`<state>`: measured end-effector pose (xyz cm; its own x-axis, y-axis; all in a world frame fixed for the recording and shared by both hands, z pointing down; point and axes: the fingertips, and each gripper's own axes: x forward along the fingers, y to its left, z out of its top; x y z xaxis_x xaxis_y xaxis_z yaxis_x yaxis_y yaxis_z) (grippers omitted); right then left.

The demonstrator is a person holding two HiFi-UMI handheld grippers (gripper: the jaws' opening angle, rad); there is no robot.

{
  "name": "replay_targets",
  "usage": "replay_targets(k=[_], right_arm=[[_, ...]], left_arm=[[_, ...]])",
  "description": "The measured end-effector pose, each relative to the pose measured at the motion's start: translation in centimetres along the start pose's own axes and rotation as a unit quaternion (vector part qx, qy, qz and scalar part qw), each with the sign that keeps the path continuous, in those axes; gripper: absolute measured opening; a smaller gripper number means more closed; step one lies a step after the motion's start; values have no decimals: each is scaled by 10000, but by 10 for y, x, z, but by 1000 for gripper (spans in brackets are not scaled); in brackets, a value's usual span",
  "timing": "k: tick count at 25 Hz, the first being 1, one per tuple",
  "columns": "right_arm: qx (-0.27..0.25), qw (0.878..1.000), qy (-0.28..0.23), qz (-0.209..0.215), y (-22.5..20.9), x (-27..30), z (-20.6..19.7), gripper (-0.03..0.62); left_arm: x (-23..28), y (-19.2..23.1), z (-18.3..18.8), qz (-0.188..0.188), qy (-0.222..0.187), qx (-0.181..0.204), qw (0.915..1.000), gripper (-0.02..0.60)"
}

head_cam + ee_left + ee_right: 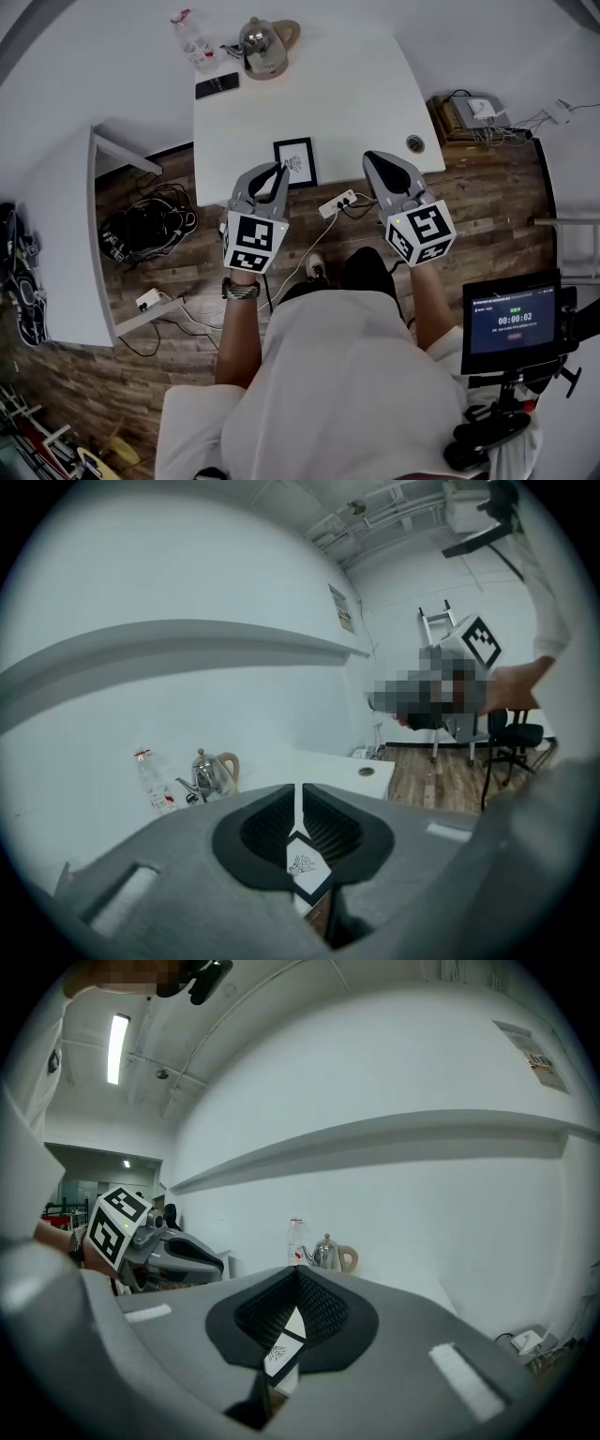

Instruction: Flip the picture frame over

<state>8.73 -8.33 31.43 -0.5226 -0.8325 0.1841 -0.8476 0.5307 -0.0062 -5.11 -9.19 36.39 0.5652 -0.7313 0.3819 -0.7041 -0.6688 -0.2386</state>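
The picture frame (295, 161), black-edged with a white mat and a small drawing, lies face up near the white table's (356, 84) front edge. My left gripper (275, 171) hovers just left of it, jaws parted by a narrow slit with nothing between them. My right gripper (379, 159) hovers over the table edge to the frame's right, jaws together and empty. In the left gripper view the frame (302, 869) shows below the left gripper's (298, 794) tips. In the right gripper view the frame (278, 1354) shows under the right gripper's (297, 1274) tips.
At the table's far side stand a steel kettle (262, 45), a plastic bottle (192, 37) and a black phone (217, 85). A power strip (337, 202) hangs off the front edge. A cable hole (415, 143) is at the right. A screen on a stand (514, 319) is beside me.
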Motion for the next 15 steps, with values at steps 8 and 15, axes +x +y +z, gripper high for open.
replay_targets(k=[8, 15], right_arm=[[241, 9983, 526, 23, -7, 65, -51, 2], [327, 9952, 906, 166, -15, 93, -99, 2]], left_arm=[[56, 16, -73, -519, 745, -232, 9956, 67], [94, 4, -124, -772, 1363, 43, 9876, 80]])
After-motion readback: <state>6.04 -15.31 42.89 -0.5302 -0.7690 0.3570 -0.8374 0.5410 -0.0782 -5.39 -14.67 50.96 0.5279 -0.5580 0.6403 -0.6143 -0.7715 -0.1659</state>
